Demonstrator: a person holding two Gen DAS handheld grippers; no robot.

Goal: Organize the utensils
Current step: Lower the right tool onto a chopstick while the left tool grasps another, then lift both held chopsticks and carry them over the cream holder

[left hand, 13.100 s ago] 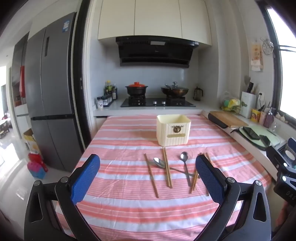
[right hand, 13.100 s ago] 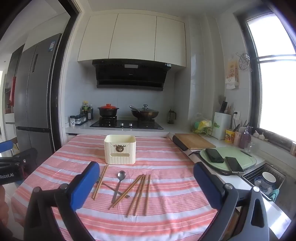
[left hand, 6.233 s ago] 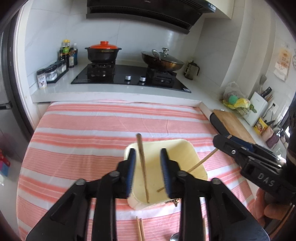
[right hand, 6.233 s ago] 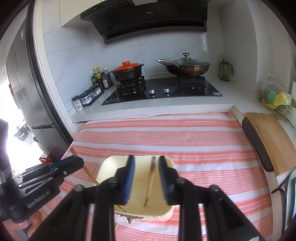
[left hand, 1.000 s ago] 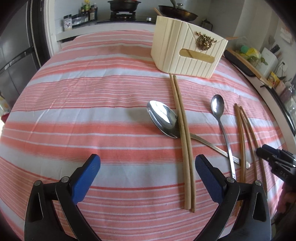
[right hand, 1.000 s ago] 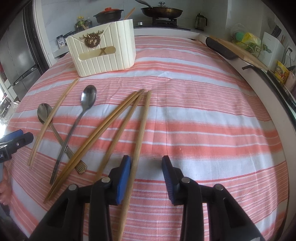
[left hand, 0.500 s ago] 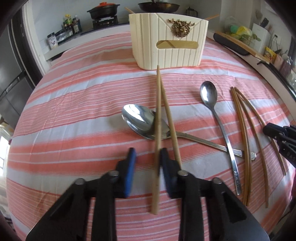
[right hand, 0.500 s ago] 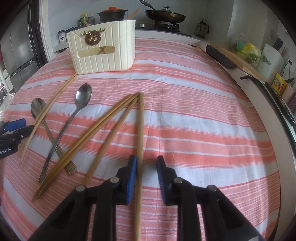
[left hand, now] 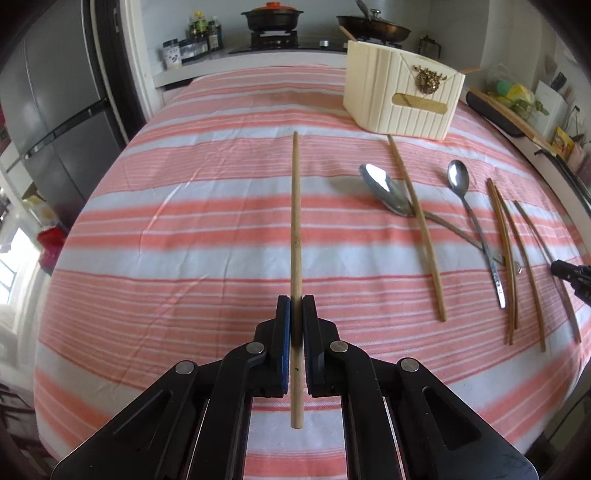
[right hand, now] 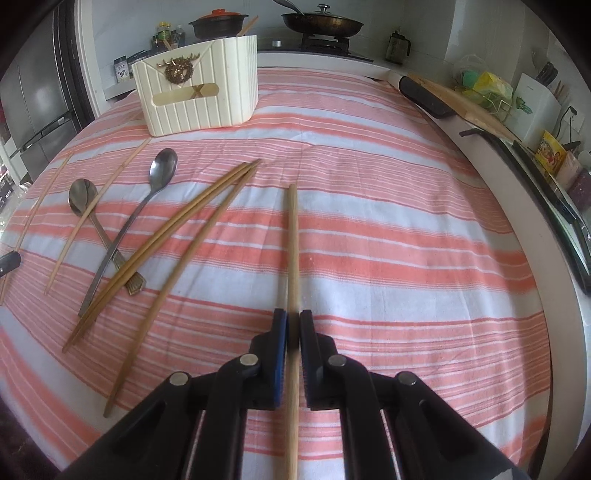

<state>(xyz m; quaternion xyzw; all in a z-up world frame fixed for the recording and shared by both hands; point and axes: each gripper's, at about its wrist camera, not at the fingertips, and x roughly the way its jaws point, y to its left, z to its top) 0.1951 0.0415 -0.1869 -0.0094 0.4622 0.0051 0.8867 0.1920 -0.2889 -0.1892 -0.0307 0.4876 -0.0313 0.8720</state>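
My left gripper (left hand: 296,306) is shut on a wooden chopstick (left hand: 295,206) and holds it above the striped tablecloth (left hand: 207,221), left of the other utensils. My right gripper (right hand: 293,321) is shut on another wooden chopstick (right hand: 292,236), held above the cloth to the right of the pile. The cream utensil box (left hand: 402,99) stands at the far side and holds chopsticks; it also shows in the right wrist view (right hand: 197,94). Two spoons (left hand: 386,190) (right hand: 162,170) and several chopsticks (right hand: 166,236) lie on the cloth.
A stove with a pot (left hand: 271,16) and a pan (right hand: 321,18) is behind the table. A cutting board (right hand: 454,98) and counter items run along the right. A fridge (left hand: 48,103) stands at the left.
Both grippers have closed tight on a chopstick each and lifted it off the cloth. The left one has swung left, away from the spoons.
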